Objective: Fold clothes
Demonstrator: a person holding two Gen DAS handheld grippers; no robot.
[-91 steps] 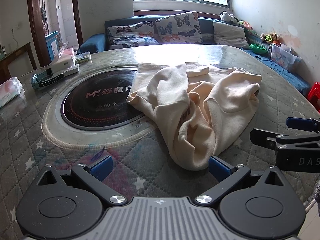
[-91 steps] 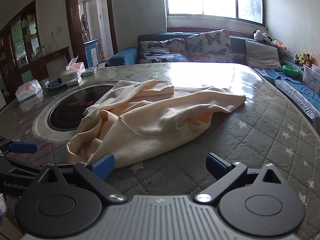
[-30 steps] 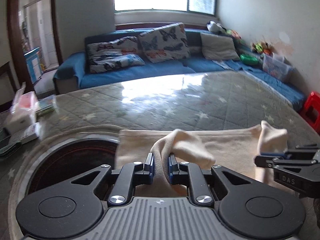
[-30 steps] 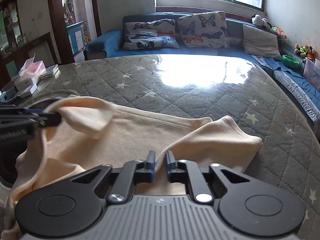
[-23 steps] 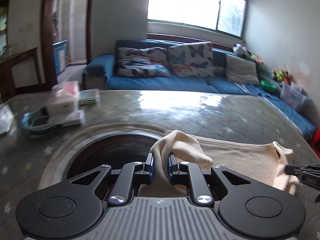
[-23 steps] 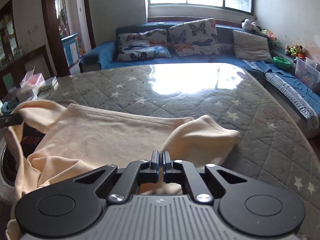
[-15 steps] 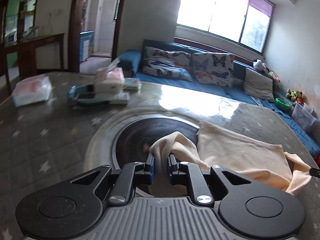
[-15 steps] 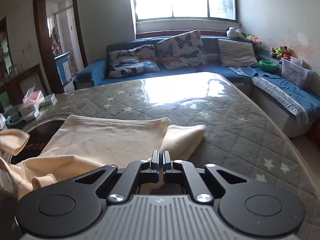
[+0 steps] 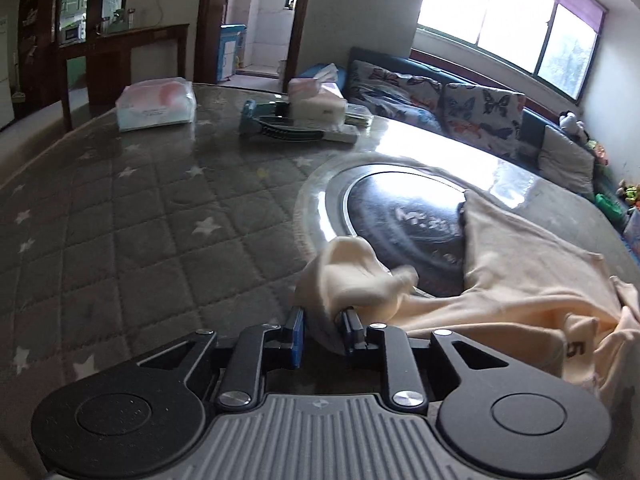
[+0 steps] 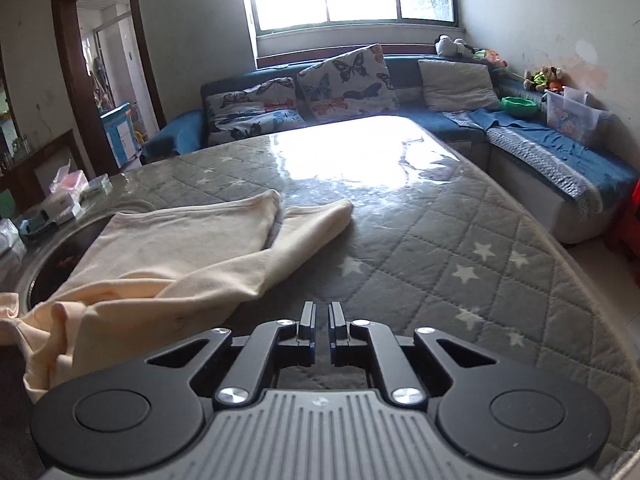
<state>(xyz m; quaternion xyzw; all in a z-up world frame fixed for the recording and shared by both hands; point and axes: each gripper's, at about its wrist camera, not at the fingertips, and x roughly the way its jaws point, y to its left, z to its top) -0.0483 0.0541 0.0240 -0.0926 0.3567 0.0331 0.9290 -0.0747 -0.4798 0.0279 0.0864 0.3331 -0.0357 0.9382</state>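
A cream garment (image 9: 532,264) lies spread on the quilted grey table, partly over the round black hotplate (image 9: 404,216). My left gripper (image 9: 322,330) holds a bunched sleeve end (image 9: 352,276) of the garment; its jaws stand a little apart around the cloth. In the right wrist view the garment (image 10: 188,248) lies left of centre, one sleeve (image 10: 316,224) stretched away. My right gripper (image 10: 322,322) is nearly shut and empty, above bare table right of the cloth.
Tissue packs (image 9: 156,106) and a box on a tray (image 9: 304,124) stand at the table's far left. A blue sofa with butterfly cushions (image 10: 344,80) runs behind the table. The table edge (image 10: 592,300) curves away on the right.
My left gripper pulled its sleeve to the left, over the hotplate, and its jaws have widened slightly. My right gripper let go of the other sleeve, which now lies flat, and drew back.
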